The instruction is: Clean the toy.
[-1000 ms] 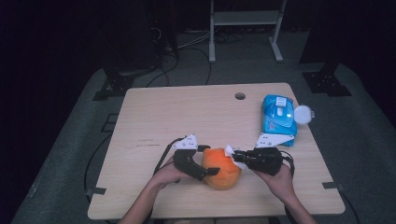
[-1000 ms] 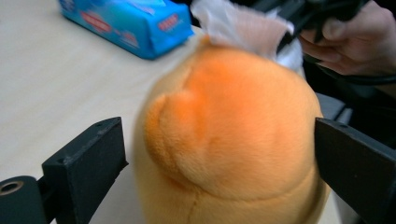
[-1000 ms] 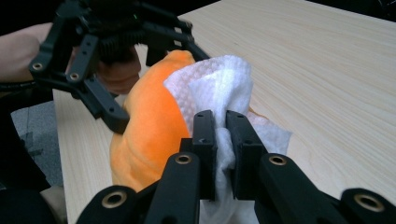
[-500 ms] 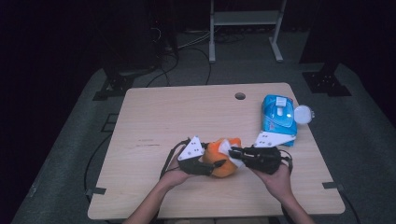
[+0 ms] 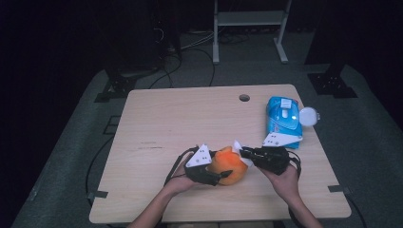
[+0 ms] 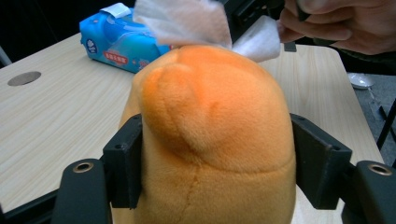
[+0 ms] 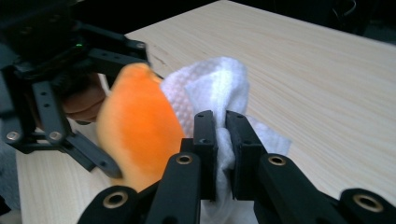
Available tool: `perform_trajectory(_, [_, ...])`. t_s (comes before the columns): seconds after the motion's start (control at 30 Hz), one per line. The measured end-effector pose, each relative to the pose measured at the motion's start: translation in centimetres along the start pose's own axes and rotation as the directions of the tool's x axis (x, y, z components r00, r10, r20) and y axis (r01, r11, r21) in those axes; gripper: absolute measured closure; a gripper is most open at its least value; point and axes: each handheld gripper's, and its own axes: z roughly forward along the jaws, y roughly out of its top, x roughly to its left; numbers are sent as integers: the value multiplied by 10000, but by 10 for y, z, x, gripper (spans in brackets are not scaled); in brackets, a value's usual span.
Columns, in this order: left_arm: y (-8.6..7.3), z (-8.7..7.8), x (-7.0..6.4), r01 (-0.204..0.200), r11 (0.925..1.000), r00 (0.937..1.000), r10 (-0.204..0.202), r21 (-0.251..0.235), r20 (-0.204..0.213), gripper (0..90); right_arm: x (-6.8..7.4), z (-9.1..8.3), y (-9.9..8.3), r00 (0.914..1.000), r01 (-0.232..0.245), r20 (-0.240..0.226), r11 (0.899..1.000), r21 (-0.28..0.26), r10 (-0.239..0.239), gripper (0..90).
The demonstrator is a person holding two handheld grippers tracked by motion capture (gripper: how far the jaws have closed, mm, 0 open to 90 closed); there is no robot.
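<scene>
Since half a second ago we see the orange plush turned more upright near the desk's front edge. Left gripper clamps it; right gripper pinches a white wipe against its top.

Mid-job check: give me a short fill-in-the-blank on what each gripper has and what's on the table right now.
1. The left gripper is shut on the ____ plush toy.
2. The right gripper pinches a white ____ against the toy.
3. The blue wipes pack lies on the table's far ____ side in the high view.

Missing words: orange; wipe; right
</scene>
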Motion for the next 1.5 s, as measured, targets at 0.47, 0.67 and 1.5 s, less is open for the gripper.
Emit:
perform_trajectory(0.47, [4,6,-24,-2085,9762,9779,2092,603,-56,290,-5,1,0,9999,-138,-37,9989,452,140,821])
perform_trajectory(0.67, [1,3,-14,-1232,9917,9921,1239,377,-175,285,-11,-13,-9,9995,-269,182,9978,600,258,822])
perform_trajectory(1.5, [4,6,-25,-2231,9727,9743,2246,646,-169,276,-13,-10,-8,9987,-494,130,9969,608,487,823])
